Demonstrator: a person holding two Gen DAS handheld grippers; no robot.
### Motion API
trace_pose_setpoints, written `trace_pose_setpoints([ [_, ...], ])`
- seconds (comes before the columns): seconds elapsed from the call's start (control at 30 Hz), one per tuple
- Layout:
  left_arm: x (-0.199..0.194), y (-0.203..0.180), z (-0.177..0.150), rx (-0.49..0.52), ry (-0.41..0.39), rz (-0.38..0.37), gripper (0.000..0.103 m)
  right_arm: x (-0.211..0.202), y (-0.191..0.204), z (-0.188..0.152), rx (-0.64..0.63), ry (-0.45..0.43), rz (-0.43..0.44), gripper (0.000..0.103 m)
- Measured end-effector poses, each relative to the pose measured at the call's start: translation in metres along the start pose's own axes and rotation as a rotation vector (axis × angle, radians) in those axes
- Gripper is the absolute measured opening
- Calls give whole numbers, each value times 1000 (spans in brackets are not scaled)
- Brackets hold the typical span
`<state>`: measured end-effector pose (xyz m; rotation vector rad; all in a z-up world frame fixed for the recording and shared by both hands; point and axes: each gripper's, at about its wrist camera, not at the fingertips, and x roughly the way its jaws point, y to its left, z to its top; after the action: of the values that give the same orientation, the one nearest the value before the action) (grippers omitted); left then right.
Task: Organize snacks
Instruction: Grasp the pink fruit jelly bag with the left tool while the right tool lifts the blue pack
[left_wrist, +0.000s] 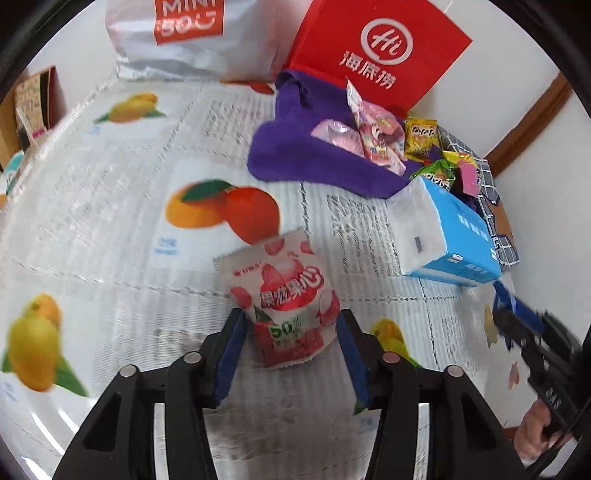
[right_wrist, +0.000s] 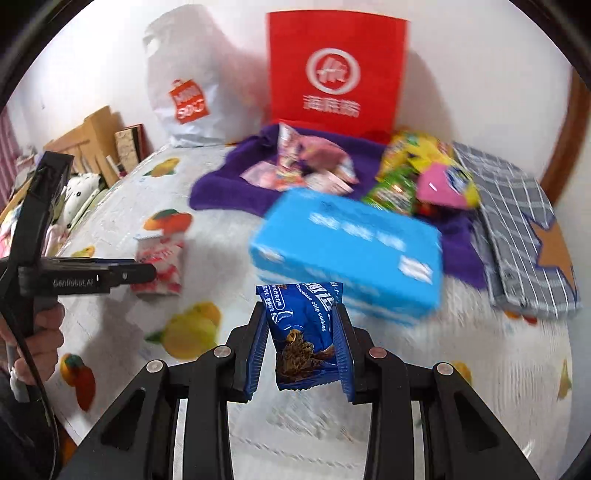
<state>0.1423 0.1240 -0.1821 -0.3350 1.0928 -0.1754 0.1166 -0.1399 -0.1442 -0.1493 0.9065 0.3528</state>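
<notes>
My left gripper (left_wrist: 291, 317) is shut on a white and red lychee jelly packet (left_wrist: 284, 306), held over the fruit-print tablecloth (left_wrist: 110, 206); the packet also shows in the right wrist view (right_wrist: 159, 262). My right gripper (right_wrist: 301, 314) is shut on a blue chocolate chip cookie packet (right_wrist: 303, 332). A purple cloth (left_wrist: 295, 155) at the back holds several pink snack packets (left_wrist: 369, 140). Beside it, yellow and green snack packets (left_wrist: 436, 155) lie in a heap; they also show in the right wrist view (right_wrist: 413, 173).
A blue tissue pack (right_wrist: 347, 251) lies in front of the purple cloth. A red paper bag (right_wrist: 336, 74) and a white Miniso bag (right_wrist: 184, 92) stand at the wall. A grey checked cloth (right_wrist: 517, 229) lies at the right. Boxes and clutter (right_wrist: 96, 147) sit off the left edge.
</notes>
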Motion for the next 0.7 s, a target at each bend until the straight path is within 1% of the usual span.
trace_pose_setpoints([
  [0.03, 0, -4, 0, 2, -18, 6, 58, 0, -5, -4, 7, 6, -5, 34],
  [0.13, 7, -17, 1, 26, -21, 55, 64, -1, -21, -20, 39, 12, -21, 34],
  [0.27, 20, -40, 7, 83, -34, 171, 66, -1, -42, -36, 87, 18, -42, 34],
  [0.37, 33, -56, 12, 135, -38, 275, 66, 0, -53, -46, 106, 26, -63, 34],
  [0.43, 37, -62, 12, 155, -51, 323, 66, 1, -59, -50, 120, 29, -66, 34],
  [0.47, 38, -66, 12, 161, -69, 330, 64, 2, -61, -52, 128, 31, -63, 34],
  [0.5, 37, -67, 11, 164, -84, 320, 56, 1, -63, -53, 134, 30, -59, 34],
  [0.53, 36, -68, 10, 168, -91, 318, 53, 1, -64, -55, 138, 26, -58, 34],
  [0.57, 35, -68, 8, 176, -95, 317, 52, 1, -64, -56, 138, 23, -63, 34],
  [0.7, 29, -76, -6, 217, -87, 253, 51, 1, -62, -58, 127, -1, -62, 34],
])
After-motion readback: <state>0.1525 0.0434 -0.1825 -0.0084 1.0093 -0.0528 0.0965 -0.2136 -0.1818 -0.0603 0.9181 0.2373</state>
